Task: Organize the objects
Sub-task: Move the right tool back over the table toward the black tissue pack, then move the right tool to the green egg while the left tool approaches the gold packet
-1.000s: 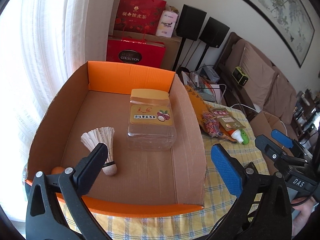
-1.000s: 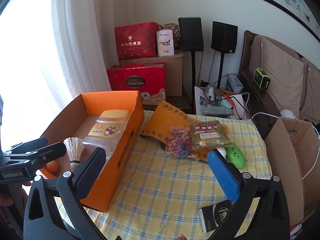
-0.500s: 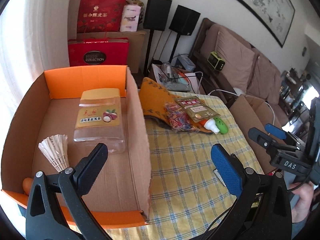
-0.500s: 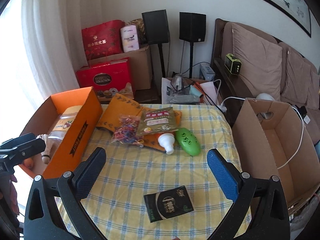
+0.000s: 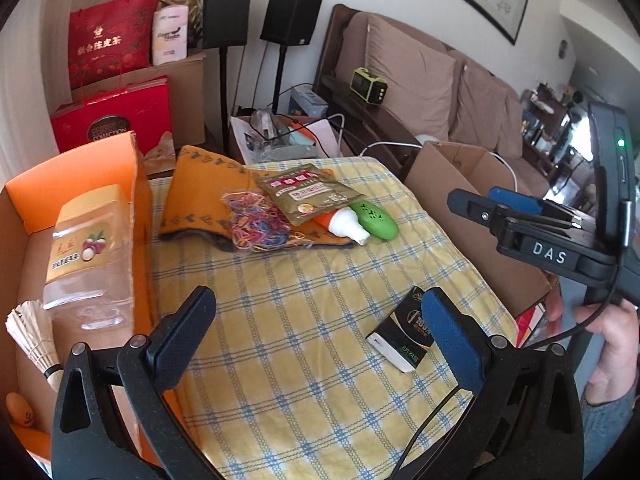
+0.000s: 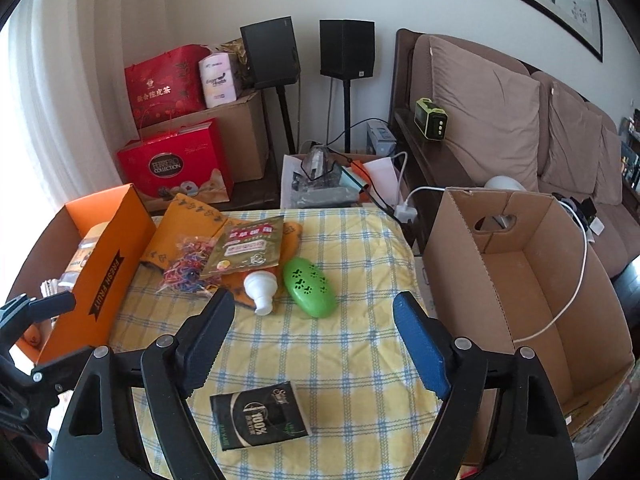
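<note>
Yellow checked tablecloth [image 6: 340, 360] fills the middle of the room; both grippers hover over it spread wide, holding nothing: right gripper [image 6: 314, 330], left gripper [image 5: 316, 322]. Nearest, at 6 o'clock in the right view, lies a black packet [image 6: 260, 416]. Further out (around 12) sit a green case [image 6: 309, 287], white bottle [image 6: 261, 290], rubber bands [image 6: 188, 266] and a gold pouch [image 6: 248, 250]. Orange box [image 6: 104, 280] at 9 holds a jar [image 5: 90, 248] and shuttlecock [image 5: 34, 336]; brown carton [image 6: 532, 300] at 3
</note>
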`<state>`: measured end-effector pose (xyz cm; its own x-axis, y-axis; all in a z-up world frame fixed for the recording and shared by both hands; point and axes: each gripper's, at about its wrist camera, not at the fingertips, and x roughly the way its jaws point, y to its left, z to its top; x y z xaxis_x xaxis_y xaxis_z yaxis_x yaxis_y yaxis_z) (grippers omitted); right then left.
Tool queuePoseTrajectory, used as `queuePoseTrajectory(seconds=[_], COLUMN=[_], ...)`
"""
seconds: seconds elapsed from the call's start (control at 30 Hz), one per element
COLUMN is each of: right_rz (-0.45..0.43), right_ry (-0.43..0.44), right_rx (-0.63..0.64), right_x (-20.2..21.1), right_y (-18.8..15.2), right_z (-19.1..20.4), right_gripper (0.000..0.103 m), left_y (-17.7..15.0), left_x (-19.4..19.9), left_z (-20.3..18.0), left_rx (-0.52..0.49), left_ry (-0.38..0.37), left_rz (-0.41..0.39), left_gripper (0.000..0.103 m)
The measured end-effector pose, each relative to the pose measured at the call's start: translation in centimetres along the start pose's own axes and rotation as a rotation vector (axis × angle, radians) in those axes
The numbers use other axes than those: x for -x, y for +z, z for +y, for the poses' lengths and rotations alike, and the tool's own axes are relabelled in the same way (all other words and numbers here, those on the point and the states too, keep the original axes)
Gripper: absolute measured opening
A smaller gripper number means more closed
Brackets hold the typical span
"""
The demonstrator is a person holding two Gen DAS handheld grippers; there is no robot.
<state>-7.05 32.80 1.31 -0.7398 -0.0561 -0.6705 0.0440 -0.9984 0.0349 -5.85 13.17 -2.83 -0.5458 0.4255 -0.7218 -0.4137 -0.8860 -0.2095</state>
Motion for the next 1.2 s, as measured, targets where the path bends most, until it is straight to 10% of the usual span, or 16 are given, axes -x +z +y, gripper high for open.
queuePoseTrajectory(seconds=[0.8,1.2], right_rz=[0.095,0.1], right_ry=[0.01,0.008], right_rx=[-0.018,-0.027], right_x=[-5.7,-6.9], right_y=[-0.9,-1.0], right_z=[-4.1,-4.6], right_gripper=[0.064,0.064], left_y=[-3.6,-3.2], left_x=[-8.9,-10.2], left_z=[-7.2,-4.5], left_rx=[-0.281,-0.198], left_ry=[-0.165,-0.214], left_rz=[0.164,0.194], left_gripper=[0.1,0.065])
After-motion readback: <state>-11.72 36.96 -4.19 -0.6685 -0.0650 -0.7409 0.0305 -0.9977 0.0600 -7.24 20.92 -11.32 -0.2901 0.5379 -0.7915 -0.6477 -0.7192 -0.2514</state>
